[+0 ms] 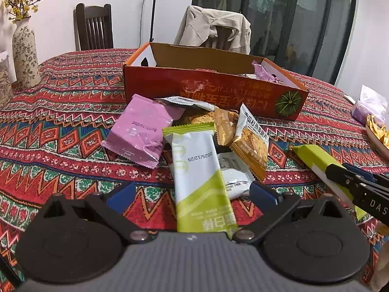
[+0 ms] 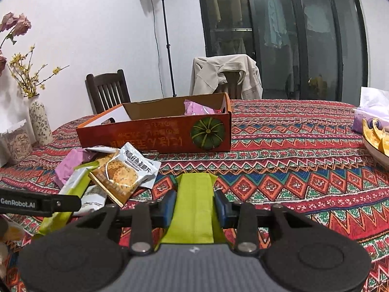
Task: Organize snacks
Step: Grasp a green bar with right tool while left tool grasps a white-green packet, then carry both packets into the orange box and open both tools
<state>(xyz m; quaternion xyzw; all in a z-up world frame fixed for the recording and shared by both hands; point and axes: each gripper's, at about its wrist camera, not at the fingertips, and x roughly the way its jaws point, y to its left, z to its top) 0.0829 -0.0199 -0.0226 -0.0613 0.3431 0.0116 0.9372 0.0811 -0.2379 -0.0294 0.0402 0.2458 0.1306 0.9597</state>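
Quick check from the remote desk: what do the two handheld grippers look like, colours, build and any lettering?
Both match: grey ribbed body, two round black discs, black linkage arms with silver pivots, blue finger pads. The left gripper carries white "GenRobot.AI" lettering on its side; the right gripper shows white letters "DAS". No cables or sleeves visible.

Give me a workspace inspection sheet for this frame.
Surface: table under patterned red cloth.
Job's things: open red box with a pink packet inside; loose snack pile in front of it.
Clutter: vase, tissue pack, plate.
Grippers: left tool open, a green-white bar lying between its fingers; right tool shut on green bar.
Cables: cord down the lamp stand.
Surroundings: two chairs, one draped with a jacket; dark glass doors.
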